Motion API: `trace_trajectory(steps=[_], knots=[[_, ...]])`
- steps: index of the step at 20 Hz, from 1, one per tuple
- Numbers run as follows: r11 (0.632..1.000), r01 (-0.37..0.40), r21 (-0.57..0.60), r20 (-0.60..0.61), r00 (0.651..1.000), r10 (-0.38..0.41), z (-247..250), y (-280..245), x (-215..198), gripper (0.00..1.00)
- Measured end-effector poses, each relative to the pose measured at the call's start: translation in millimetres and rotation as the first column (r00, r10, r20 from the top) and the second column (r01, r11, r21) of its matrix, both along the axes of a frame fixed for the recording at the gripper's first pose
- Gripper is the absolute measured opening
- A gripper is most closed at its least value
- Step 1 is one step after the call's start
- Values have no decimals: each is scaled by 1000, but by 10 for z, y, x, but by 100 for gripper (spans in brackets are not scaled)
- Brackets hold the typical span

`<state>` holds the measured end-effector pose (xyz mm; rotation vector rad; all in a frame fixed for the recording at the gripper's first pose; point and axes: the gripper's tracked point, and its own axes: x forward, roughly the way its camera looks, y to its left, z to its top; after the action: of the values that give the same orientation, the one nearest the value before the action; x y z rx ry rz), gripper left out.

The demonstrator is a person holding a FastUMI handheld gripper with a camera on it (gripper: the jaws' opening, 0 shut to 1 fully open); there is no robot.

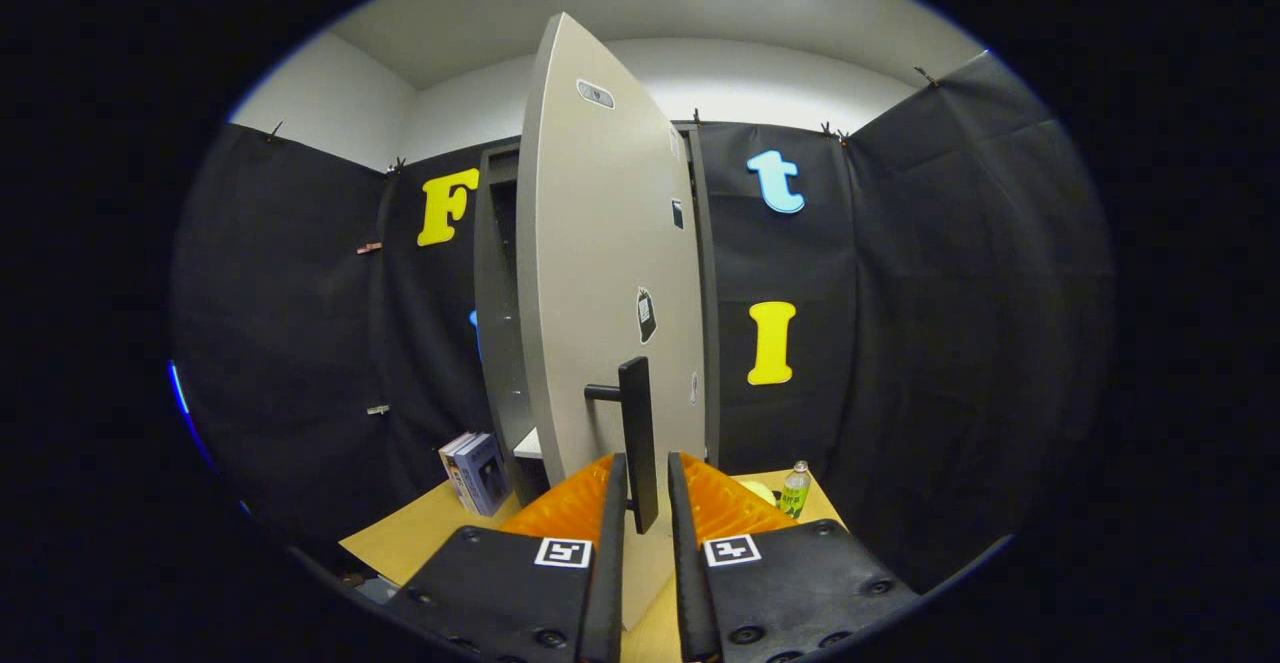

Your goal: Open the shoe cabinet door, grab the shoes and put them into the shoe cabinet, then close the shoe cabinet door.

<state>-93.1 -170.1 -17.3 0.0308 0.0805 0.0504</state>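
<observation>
Jaws of the gripper [647, 488] straddle the door handle [636, 440]; contact on both sides cannot be confirmed.

Both fingers [611, 523] rise from the lower centre of the frame, with the dark vertical handle bar standing in the narrow gap between them. The handle is mounted on the grey cabinet door [605, 273], which stands swung partly open, its edge facing the camera at frame centre. The shoe cabinet [497, 323] body shows behind the door, left of centre, resting on the tan surface [420, 533]. Books [474, 473] stand left of the cabinet base. A green bottle [795, 490] stands on the surface, right of the fingers.
</observation>
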Motion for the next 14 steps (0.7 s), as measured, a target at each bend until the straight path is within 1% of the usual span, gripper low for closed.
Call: trace_trajectory(steps=[4, 6, 9, 11, 14], knots=[[1000, 31, -2, -7, 999, -31, -25, -125, -157, 26], [999, 30, -17, -2, 1000, -30, -24, -116, -134, 26], [1000, 11, -22, -14, 1000, -11, -111, -79, -131, 26], [1000, -17, -24, -39, 999, 16, -230, 4, -148, 26], [998, -52, -24, -78, 996, 50, -596, 283, -90, 26]])
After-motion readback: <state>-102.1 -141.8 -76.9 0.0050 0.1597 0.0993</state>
